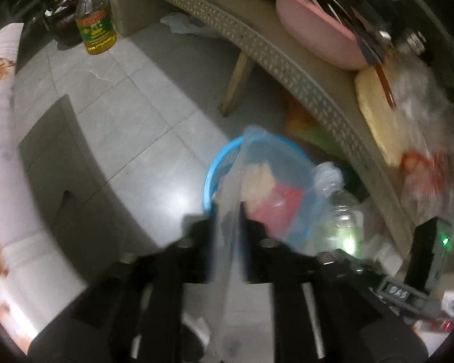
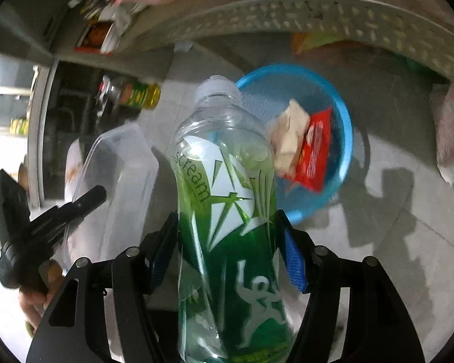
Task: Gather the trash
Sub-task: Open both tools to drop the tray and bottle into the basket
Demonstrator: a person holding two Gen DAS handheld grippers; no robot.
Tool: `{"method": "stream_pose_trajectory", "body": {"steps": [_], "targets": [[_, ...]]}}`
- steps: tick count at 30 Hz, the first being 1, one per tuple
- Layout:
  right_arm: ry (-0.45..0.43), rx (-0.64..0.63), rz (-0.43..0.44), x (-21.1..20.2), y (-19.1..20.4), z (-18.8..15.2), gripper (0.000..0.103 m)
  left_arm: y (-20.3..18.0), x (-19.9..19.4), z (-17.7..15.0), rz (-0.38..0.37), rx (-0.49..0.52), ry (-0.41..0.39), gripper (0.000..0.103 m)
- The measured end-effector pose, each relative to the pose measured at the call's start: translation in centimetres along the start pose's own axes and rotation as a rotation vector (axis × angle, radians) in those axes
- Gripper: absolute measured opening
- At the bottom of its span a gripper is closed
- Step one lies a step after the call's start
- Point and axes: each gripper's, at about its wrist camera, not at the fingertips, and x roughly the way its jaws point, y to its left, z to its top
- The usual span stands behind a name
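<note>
The right gripper (image 2: 227, 236) has its fingers clamped on a green-labelled plastic bottle (image 2: 224, 211) at frame centre, long axis running bottom to top, neck pointing up toward the blue basket (image 2: 345, 139) at upper right. The left gripper (image 1: 227, 224) pinches a clear plastic bag (image 1: 230, 199) above that basket.

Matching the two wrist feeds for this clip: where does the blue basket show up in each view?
Left wrist: blue basket sits on the floor at lower centre, just beyond the left gripper, partly behind the clear plastic it grips.
Right wrist: blue basket lies right of centre, behind the green-labelled bottle held by the right gripper.
Shared landmark: the red wrapper inside the basket.
</note>
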Motion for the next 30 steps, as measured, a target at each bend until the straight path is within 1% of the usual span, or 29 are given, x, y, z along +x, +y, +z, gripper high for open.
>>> {"method": "stream_pose_trajectory", "body": {"steps": [1,2,4,7,10,14,17,19,21,23,24,26,28,30], "targets": [[-0.011,0.005,-0.008,0.5,-0.3,0.6,0.064,0.0,0.5,0.4,0.003,-0.013,-0.005,0.041],[-0.012,0.013,-0.015,1.3,-0.7,1.1,0.064,0.0,1.0,0.7,0.007,-0.026,-0.014,0.044],[-0.002,0.036,-0.028,2.2,-1.2,1.5,0.064,0.0,1.3,0.9,-0.007,-0.038,-0.011,0.044],[0.001,0.029,-0.013,2.8,-1.3,0.8,0.064,0.0,1.0,0.5,-0.046,-0.047,-0.014,0.044],[0.015,0.018,-0.013,3.1,-1.2,0.2,0.064,-0.2,-0.1,-0.1,-0.046,-0.02,-0.029,0.044],[0.023,0.003,-0.014,2.3,-1.0,-1.0,0.064,0.0,-1.9,-0.5,-0.06,-0.009,-0.051,0.044],[0.019,-0.029,-0.028,1.1,-0.4,-2.2,0.064,0.2,-4.4,-1.6,-0.082,0.016,-0.078,0.045],[0.015,-0.068,-0.043,0.1,0.6,-3.3,0.064,0.5,-6.6,-2.7,-0.091,0.044,-0.105,0.048],[0.004,-0.122,-0.057,-1.1,1.9,-4.5,0.064,1.1,-8.6,-4.0,-0.097,0.05,-0.134,0.052],[-0.008,-0.184,-0.068,-2.2,3.7,-5.9,0.066,2.1,-10.9,-5.5,-0.117,0.049,-0.164,0.055],[-0.011,-0.214,-0.066,-2.7,4.5,-6.4,0.068,3.0,-12.5,-6.7,-0.122,0.042,-0.187,0.058],[-0.024,-0.281,-0.061,-3.8,6.5,-7.7,0.071,4.4,-14.6,-8.2,-0.126,0.022,-0.22,0.062],[-0.041,-0.347,-0.05,-5.1,8.7,-9.0,0.075,6.5,-17.4,-10.6,-0.123,-0.011,-0.261,0.064],[-0.055,-0.432,-0.046,-6.3,11.6,-10.4,0.077,8.6,-20.1,-12.9,-0.106,-0.044,-0.302,0.068]]}}
